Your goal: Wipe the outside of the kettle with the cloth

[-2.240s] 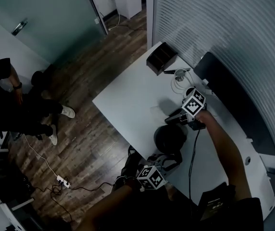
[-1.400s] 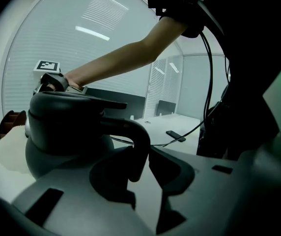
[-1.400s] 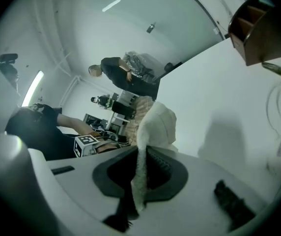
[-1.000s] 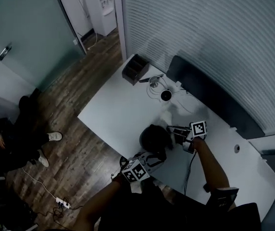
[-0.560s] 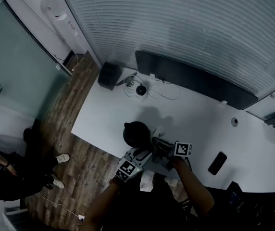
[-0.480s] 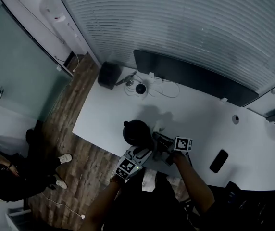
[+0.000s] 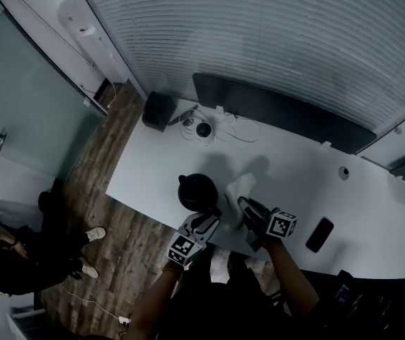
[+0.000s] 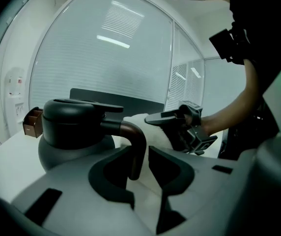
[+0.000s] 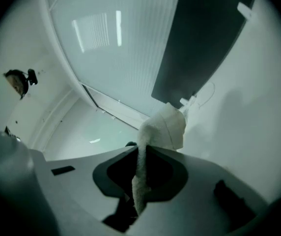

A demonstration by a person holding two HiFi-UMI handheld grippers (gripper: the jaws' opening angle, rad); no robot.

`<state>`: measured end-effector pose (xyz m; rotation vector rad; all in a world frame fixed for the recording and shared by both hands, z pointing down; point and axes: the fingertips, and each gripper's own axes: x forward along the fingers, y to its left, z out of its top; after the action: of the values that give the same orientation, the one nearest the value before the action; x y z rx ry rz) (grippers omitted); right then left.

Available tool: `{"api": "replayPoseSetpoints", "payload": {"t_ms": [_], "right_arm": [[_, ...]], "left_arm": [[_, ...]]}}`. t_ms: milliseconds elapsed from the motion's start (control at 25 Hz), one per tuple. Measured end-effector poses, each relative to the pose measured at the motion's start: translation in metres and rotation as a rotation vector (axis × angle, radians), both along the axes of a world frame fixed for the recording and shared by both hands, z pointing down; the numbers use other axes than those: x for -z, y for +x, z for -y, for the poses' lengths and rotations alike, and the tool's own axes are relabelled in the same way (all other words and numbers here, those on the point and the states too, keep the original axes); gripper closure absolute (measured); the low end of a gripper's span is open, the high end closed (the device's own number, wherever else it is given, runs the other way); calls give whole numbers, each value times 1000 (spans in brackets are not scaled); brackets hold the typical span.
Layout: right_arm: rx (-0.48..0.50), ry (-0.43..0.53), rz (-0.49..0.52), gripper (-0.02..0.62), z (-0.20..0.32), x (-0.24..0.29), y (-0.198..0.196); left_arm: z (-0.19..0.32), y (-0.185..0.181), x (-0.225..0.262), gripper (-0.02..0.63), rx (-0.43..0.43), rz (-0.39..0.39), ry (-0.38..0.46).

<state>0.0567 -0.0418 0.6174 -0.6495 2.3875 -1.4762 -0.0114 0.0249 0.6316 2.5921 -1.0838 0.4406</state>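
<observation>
A black kettle point(image 7: 197, 192) stands near the front edge of the white table point(image 7: 153, 165). In the left gripper view its body point(image 8: 74, 132) fills the left side and its curved handle point(image 8: 136, 146) runs down between my jaws. My left gripper point(image 7: 206, 223) point(image 8: 139, 152) is shut on that handle. A white cloth point(image 7: 239, 188) point(image 9: 165, 127) sticks up from my right gripper point(image 7: 246, 208) point(image 9: 141, 150), whose jaws are shut on it. The cloth point(image 8: 143, 123) hangs just right of the kettle; I cannot tell whether it touches. The right gripper point(image 8: 155, 118) also shows in the left gripper view.
At the table's back left stand a dark box point(image 7: 158, 110) and a round white device point(image 7: 204, 129) with cables. A long dark panel point(image 7: 280, 115) runs along the back. A phone point(image 7: 319, 234) lies at the right. A person point(image 7: 4, 268) sits on the floor side, far left.
My right gripper has swung out to the right of the kettle, and the cloth now shows in full beside it. The left gripper stays on the handle.
</observation>
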Motion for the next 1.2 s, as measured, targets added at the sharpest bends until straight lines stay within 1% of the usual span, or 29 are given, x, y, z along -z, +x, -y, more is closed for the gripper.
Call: {"api": "replayPoseSetpoints", "payload": {"t_ms": [120, 200, 280, 320, 360, 400, 480, 560, 680, 800, 880, 960, 1080, 1200], "right_arm": [[-113, 135, -95, 560, -13, 24, 36], [-187, 241, -198, 560, -24, 40, 56], [-227, 360, -328, 560, -38, 55, 68], [-234, 422, -395, 560, -45, 63, 70], [-236, 482, -454, 560, -53, 71, 70], [-239, 537, -500, 560, -61, 80, 67], [-245, 631, -552, 560, -75, 102, 59], [-256, 696, -589, 560, -89, 124, 48], [-276, 742, -654, 560, -102, 145, 34], [-290, 724, -681, 560, -108, 156, 9], [-316, 734, -683, 560, -116, 160, -12], [-339, 745, -691, 560, -127, 166, -34], [-354, 752, -726, 560, -142, 170, -62], [-371, 731, -738, 560, -151, 165, -76]], "left_arm": [[-12, -8, 8, 506, 31, 4, 40], [-24, -13, 21, 506, 56, -6, 62], [-37, -19, 38, 506, 86, -26, 92], [-42, -23, 47, 537, 105, -43, 112], [-47, -27, 57, 602, 128, -67, 133], [-51, -31, 69, 603, 152, -93, 154], [-55, -38, 95, 603, 189, -134, 203], [-59, -43, 119, 603, 196, -158, 247], [-58, -53, 145, 603, 161, -175, 301], [-59, -68, 164, 603, 115, -181, 356], [-66, -78, 173, 603, 70, -188, 378], [-76, -90, 177, 603, 26, -199, 386], [-88, -111, 171, 603, -21, -216, 363], [-97, -126, 159, 603, -53, -200, 348]]}}
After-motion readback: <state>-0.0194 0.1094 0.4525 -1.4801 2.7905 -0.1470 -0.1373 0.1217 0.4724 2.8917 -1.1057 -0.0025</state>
